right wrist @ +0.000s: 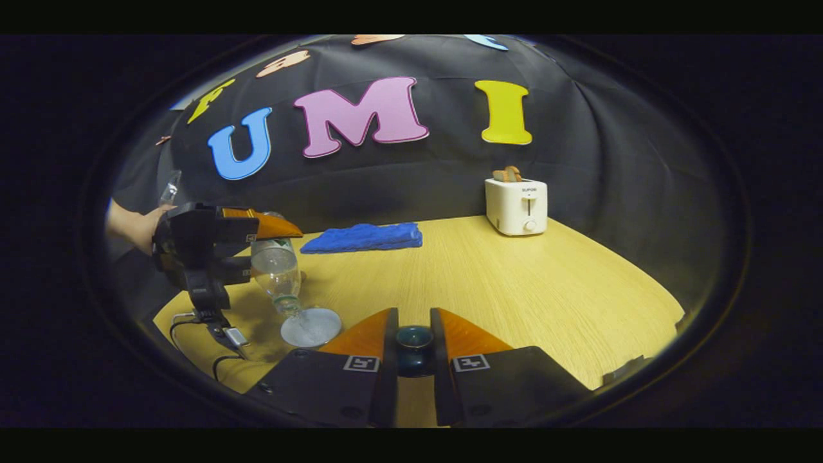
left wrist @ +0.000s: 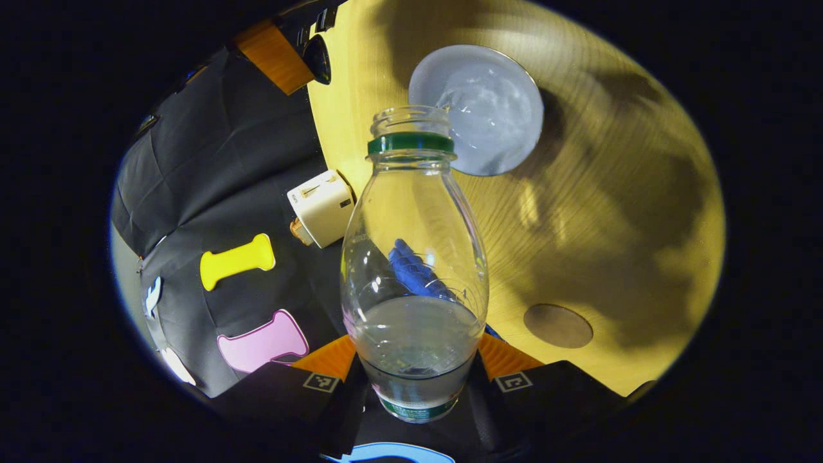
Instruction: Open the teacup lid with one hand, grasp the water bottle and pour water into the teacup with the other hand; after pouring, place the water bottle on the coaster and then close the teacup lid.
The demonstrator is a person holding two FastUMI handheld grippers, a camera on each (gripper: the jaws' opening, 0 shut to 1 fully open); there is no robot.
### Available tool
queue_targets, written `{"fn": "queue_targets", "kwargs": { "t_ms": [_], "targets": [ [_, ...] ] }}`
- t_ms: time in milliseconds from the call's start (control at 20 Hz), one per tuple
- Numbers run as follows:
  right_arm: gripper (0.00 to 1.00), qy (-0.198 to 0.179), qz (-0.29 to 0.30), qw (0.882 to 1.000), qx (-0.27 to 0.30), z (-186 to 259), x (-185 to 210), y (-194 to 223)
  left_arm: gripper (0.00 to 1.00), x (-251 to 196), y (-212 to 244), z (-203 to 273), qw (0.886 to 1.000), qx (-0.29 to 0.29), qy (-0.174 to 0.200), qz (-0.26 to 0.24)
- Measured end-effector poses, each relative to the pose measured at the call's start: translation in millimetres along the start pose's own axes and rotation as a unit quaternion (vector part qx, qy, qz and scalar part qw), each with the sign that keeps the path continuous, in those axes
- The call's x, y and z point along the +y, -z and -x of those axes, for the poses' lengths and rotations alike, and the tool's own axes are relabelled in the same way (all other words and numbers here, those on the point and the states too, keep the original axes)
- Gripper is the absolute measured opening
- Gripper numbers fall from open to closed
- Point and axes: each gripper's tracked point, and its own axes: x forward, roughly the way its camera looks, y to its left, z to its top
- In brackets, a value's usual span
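Note:
My left gripper (left wrist: 415,360) is shut on the base of a clear water bottle (left wrist: 415,257) with a green neck ring and no cap. The bottle is tipped, its mouth over the open round teacup (left wrist: 492,109), which shows rippled water inside. A brown round coaster (left wrist: 557,326) lies on the wooden table to the right of the bottle. In the right gripper view, my right gripper (right wrist: 415,331) is shut on the dark teal teacup lid (right wrist: 413,350), held above the table. Farther left there, the bottle (right wrist: 275,270) leans mouth-down over the teacup (right wrist: 312,329).
A white toaster (right wrist: 516,206) with toast stands at the table's back right. A folded blue cloth (right wrist: 363,236) lies at the back middle. A hand (right wrist: 132,228) holds the left gripper, and a cable (right wrist: 222,334) trails beneath it near the table's left edge.

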Motion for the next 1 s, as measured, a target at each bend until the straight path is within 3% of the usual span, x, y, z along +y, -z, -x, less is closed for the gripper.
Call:
{"fn": "queue_targets", "kwargs": {
  "t_ms": [900,1000],
  "targets": [
    [0.22,-0.001,-0.012,1.0,0.0,21,5,-20,0.72,15,8,6,0.997,0.033,-0.025,-0.063],
    [0.27,-0.002,-0.013,1.0,0.0,23,7,-22,0.72,16,7,6,0.997,0.036,-0.028,-0.066]
  ]
}}
